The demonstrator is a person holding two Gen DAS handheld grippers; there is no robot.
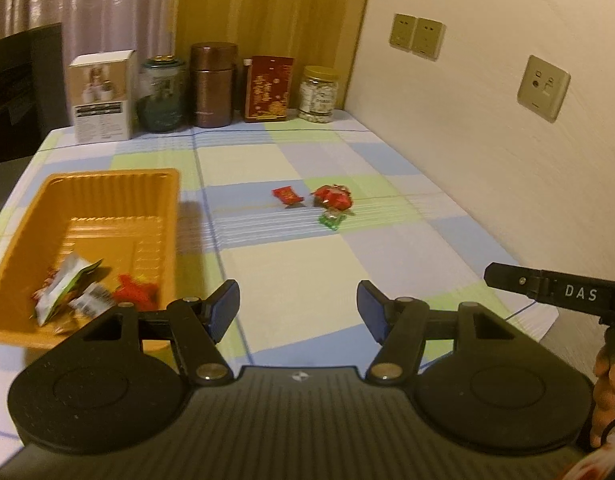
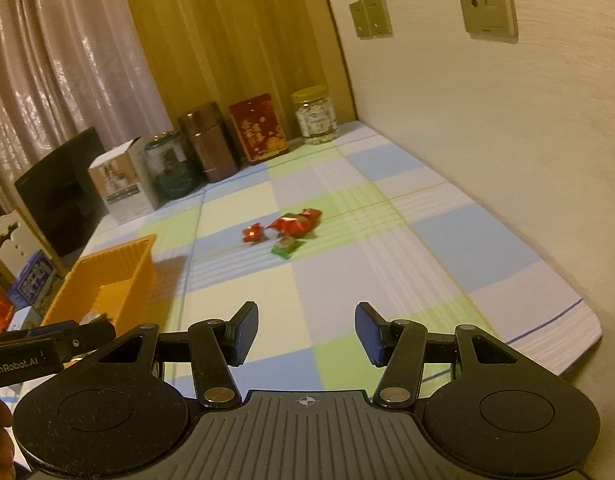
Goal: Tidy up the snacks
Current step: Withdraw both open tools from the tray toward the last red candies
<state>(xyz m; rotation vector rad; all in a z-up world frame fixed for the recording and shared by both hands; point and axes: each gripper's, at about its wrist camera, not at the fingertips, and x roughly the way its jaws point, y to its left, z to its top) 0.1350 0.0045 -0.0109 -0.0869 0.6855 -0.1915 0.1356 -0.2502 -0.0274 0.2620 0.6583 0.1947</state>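
Snacks on cloth: three; small red packet (image 1: 288, 195), larger red packet (image 1: 332, 197), green packet (image 1: 330, 220), mid-table, well ahead of both grippers
Orange tray (image 1: 119, 178): one; long axis runs away from camera; several wrappers (image 1: 73, 292) inside
Left gripper (image 1: 298, 307): fingers spread, holding nothing
Right gripper (image 2: 306, 331): fingers spread, holding nothing

Tray (image 1: 107, 188) lies left of snacks (image 1: 331, 198), jars (image 1: 317, 94) behind.

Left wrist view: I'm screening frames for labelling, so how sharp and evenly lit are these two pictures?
Left wrist view: warm dim light, the orange tray and its snack packets smeared by motion blur, table edges bowed by the fisheye. Right wrist view: same warm cast, the loose candies soft, the tray's shadow falling right onto the checked cloth.
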